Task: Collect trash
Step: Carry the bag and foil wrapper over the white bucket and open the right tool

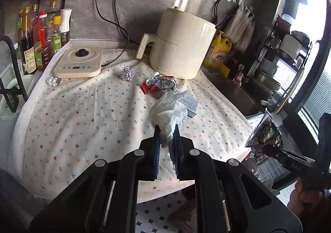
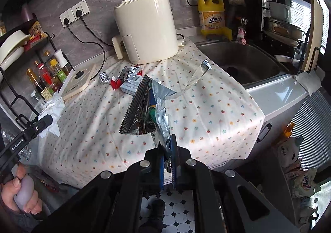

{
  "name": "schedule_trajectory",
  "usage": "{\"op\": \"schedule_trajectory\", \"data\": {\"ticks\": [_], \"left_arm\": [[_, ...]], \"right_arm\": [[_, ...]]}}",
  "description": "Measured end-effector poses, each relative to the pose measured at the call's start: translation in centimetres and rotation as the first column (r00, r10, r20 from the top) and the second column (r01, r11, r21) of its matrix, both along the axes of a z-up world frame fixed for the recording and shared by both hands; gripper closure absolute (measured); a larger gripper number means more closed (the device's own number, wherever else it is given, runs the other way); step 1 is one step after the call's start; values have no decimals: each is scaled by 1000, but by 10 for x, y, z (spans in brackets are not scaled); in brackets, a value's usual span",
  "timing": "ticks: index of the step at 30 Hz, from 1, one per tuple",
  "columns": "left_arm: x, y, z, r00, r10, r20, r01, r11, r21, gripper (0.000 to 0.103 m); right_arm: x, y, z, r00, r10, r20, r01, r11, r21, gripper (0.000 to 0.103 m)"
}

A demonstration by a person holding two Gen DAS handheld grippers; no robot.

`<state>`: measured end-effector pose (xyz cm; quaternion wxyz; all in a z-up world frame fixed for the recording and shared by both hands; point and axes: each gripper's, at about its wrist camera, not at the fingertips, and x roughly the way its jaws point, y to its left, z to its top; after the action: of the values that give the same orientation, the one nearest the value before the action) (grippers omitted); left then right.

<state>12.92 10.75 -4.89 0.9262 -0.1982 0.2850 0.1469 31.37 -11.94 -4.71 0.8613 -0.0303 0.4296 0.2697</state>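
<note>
The bench [image 1: 62,129], draped in a white cloth printed with small flowers, filled both views, and the cream air fryer [image 1: 182,44] stood at its back against the grey wall. Only the right wrist view showed the steel sink [image 2: 244,63] to the right of the air fryer, with the yellow detergent bottle [image 2: 211,13] seen whole behind it; the left wrist view caught only the dark edge of that sink. Only the left wrist view showed the flat cream cooker [image 1: 79,63] from above, left of the air fryer, with a small white blister pack [image 1: 53,81] in front of the cooker's left corner. The right wrist view saw that cooker edge-on.

In front of the air fryer lay a crumpled foil-and-red wrapper [image 1: 163,85], a small printed box [image 1: 191,105] just nearer than it, and a foil ball [image 1: 127,74] to the left.

The left tongs [image 1: 166,129] were pinching a crumpled white tissue [image 1: 168,110], held above the cloth in front of the air fryer; the right wrist view showed the same tissue far left, hanging from the tongs. The right tongs [image 2: 166,144] were nearly pressed together on the torn edge of a silver snack bag [image 2: 144,108], lifted over the cloth; the left wrist view showed that bag off the bench's right edge.
</note>
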Motion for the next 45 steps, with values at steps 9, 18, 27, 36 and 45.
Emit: {"op": "schedule_trajectory", "data": {"ticks": [9,18,27,36,45], "left_arm": [[-11,-69,-5,998,-53,-20,53,999,2,91],[-10,-132,-19,990,-123,-65,123,992,-3,91],[-2,-191,-32,969,-215,-120,216,976,-7,91],[-10,-220,-54,944,-257,-207,260,966,-17,91],[-14,-225,-89,913,-286,-292,282,958,-55,91]], "right_arm": [[-22,-66,-11,999,-40,-13,39,999,-16,96],[-39,-136,-33,992,-111,-58,110,994,-25,96],[-51,-195,-65,978,-169,-123,164,985,-51,96],[-59,-220,-116,952,-218,-217,207,976,-71,96],[-71,-230,-138,938,-257,-231,248,966,-71,94]]}}
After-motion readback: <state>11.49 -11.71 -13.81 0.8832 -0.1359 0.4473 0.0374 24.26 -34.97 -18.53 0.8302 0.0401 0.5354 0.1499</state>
